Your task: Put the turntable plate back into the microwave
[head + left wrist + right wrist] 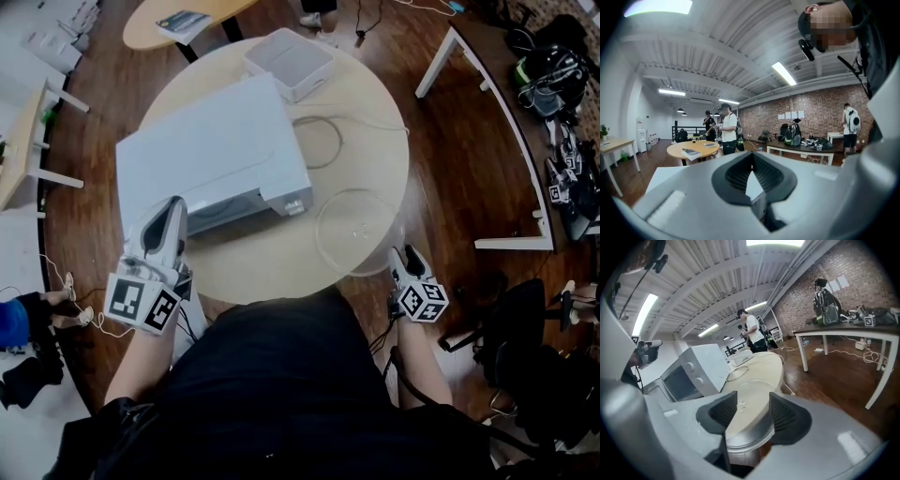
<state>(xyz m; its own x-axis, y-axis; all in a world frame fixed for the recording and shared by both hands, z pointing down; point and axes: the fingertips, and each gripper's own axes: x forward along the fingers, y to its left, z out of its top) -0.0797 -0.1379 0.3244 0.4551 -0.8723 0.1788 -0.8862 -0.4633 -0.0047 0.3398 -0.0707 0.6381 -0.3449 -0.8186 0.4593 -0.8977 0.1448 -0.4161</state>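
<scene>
Round tabletop (370, 112) carrying a white microwave (211, 155) toward its left edge. Clear turntable plate (361, 232) lying flat at the near right edge, outside the microwave. Left gripper (175, 206) by the microwave's near corner, fingers clenched on nothing. Right gripper (403, 253) at the plate's near rim, fingers released.

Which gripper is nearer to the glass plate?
Right. The right gripper is at the near rim of the glass plate; the left gripper is beside the microwave, farther away.
</scene>
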